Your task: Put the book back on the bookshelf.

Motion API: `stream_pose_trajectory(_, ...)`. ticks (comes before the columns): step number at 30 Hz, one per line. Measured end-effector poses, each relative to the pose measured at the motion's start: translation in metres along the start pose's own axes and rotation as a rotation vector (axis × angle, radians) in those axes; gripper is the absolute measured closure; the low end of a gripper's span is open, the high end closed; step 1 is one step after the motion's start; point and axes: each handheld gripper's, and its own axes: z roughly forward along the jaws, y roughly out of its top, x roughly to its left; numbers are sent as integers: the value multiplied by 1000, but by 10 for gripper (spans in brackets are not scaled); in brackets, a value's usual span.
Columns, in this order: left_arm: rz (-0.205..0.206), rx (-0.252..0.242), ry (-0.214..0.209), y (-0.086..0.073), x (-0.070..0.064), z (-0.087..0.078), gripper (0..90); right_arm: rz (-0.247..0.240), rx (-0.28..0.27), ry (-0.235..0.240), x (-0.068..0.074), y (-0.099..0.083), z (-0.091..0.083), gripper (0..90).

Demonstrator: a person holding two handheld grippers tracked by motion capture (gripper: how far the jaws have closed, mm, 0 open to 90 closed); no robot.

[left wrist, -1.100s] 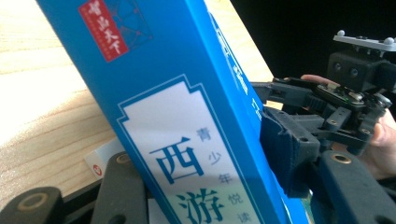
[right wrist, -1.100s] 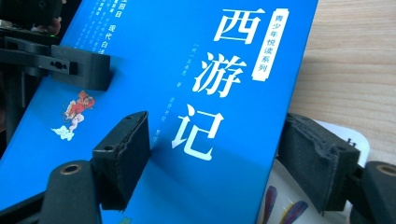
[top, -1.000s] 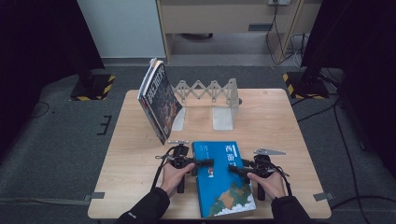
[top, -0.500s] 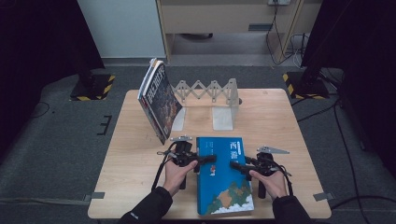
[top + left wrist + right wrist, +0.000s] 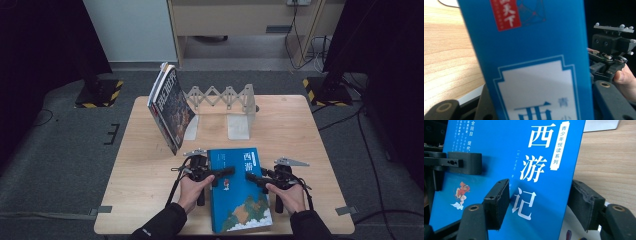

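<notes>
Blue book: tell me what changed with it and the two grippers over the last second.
The blue book shifted slightly to the right on the table, and the left gripper and right gripper went with it, their jaws at its two side edges throughout. The leaning book and the folding bookend stayed put.

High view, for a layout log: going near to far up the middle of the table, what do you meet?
Blue book, held from each side by the left gripper and the right gripper → white bookend plates → grey expanding rack → far table edge.
</notes>
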Motion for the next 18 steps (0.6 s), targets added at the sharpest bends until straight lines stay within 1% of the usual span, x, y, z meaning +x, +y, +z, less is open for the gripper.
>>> stream_pose_trajectory(2, 1, 0, 3, 0, 0, 0, 476, 0, 1, -1, 0, 0, 0, 351)
stream_pose_trajectory(5, -1, 5, 10, 0, 0, 2, 457, -12, 0, -4, -1, 0, 1, 357)
stream_pose_trajectory(11, -14, 24, 8, -1, 1, 4, 438, -8, 8, -1, 0, 0, 1, 362)
stream_pose_trajectory(16, -38, 18, 1, 0, 1, 7, 437, -7, 9, -1, 0, 0, 1, 363)
stream_pose_trajectory(18, -58, 13, 5, 0, -1, 6, 479, -15, 5, 2, 0, 0, 0, 363)
